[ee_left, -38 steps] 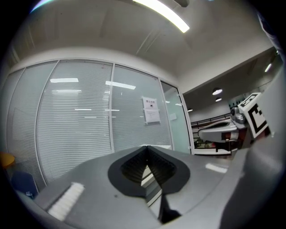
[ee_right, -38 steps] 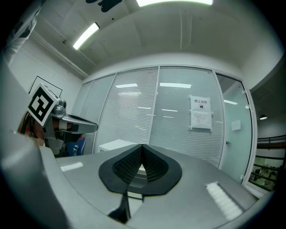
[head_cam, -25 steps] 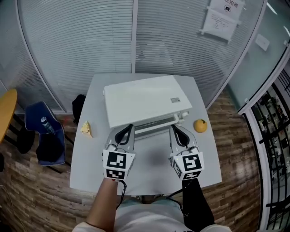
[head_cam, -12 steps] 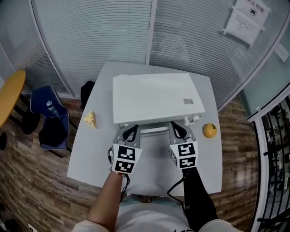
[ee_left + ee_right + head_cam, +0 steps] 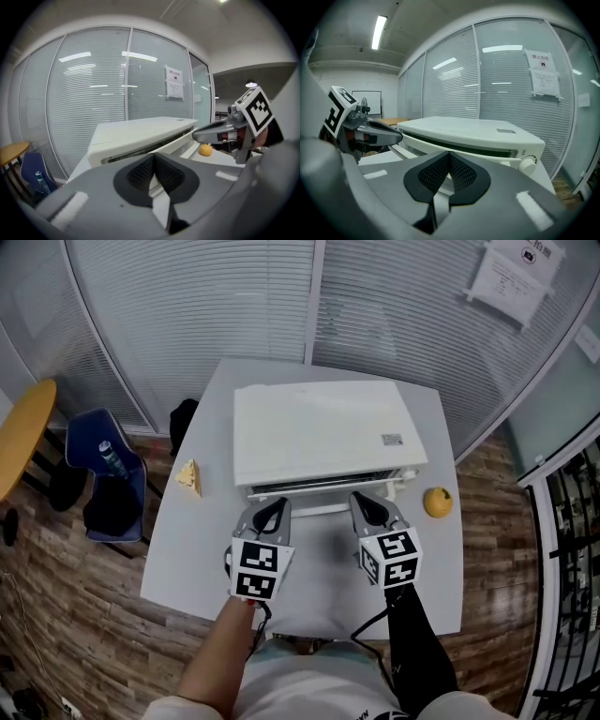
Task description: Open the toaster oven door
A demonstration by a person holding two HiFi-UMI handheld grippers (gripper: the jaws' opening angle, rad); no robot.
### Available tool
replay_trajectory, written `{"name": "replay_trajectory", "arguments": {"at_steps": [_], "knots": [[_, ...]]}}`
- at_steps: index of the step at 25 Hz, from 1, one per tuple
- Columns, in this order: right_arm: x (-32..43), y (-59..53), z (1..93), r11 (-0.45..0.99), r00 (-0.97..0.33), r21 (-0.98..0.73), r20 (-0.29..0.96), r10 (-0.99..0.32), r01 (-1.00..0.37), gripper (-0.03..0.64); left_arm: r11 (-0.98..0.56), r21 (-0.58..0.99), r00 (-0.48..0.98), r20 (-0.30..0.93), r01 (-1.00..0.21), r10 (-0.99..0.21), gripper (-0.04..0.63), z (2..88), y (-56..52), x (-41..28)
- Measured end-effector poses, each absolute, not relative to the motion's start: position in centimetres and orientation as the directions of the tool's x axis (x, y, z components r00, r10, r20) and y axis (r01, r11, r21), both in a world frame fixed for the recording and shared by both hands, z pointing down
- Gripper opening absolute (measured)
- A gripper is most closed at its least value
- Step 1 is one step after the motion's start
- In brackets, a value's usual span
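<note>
A white toaster oven (image 5: 319, 427) stands on a pale table (image 5: 187, 559), its front toward me. A dark gap runs along the top of its door, and the door's handle bar (image 5: 314, 510) sticks out below it. My left gripper (image 5: 273, 510) is shut with its tip at the left part of the handle. My right gripper (image 5: 364, 505) is shut at the right part. In the left gripper view the pads (image 5: 140, 171) meet in front of the oven (image 5: 140, 133). The right gripper view shows the same, pads (image 5: 461, 173) closed before the oven (image 5: 468, 133). Nothing shows between either pair.
An orange (image 5: 437, 502) lies right of the oven, and a yellow wedge (image 5: 189, 477) lies left of it. A white knob (image 5: 528, 164) sits at the oven's right front. Beyond the table's left edge are a blue chair (image 5: 108, 484) and a yellow round table (image 5: 23, 432). Glass walls with blinds stand behind.
The dark gap along the top of the door shows more than before. Both grippers stay shut at the handle; the right one has shifted slightly right.
</note>
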State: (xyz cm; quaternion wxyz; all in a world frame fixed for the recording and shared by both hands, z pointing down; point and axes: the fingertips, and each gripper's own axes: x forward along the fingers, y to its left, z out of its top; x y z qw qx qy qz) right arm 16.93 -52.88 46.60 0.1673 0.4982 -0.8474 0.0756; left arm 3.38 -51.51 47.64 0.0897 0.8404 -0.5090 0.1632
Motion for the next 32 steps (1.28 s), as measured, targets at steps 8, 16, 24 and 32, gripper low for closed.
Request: {"name": "replay_trajectory", "arguments": {"at_steps": [8,16,24,32], "knots": [[17.7,-47.0,49.1,0.481,-0.411,0.114,0.374,-0.831,-0.869,0.001,-0.444,-0.074,0.402,0.314,-0.893,-0.86,0.057,49.7,-46.2,4.5],[18.3,-41.5,54.7,0.497,-0.378,0.142,0.485,-0.789,-0.856,0.002,-0.468,-0.021,0.415,0.429,-0.884,-0.803,0.057,55.7,-39.9,6.3],[18.6,-37.8,62.5,0.499,-0.338,0.127,0.593,-0.731,-0.857,0.002,-0.423,0.187,0.454,0.522,-0.887,-0.722,0.057,63.4,-36.2,7.1],[19.4,-37.1,66.5,0.355,-0.275,0.009,0.617,-0.738,-0.935,0.002,-0.335,0.308,0.455,0.583,-0.891,-0.673,0.057,67.7,-34.6,7.2]]}}
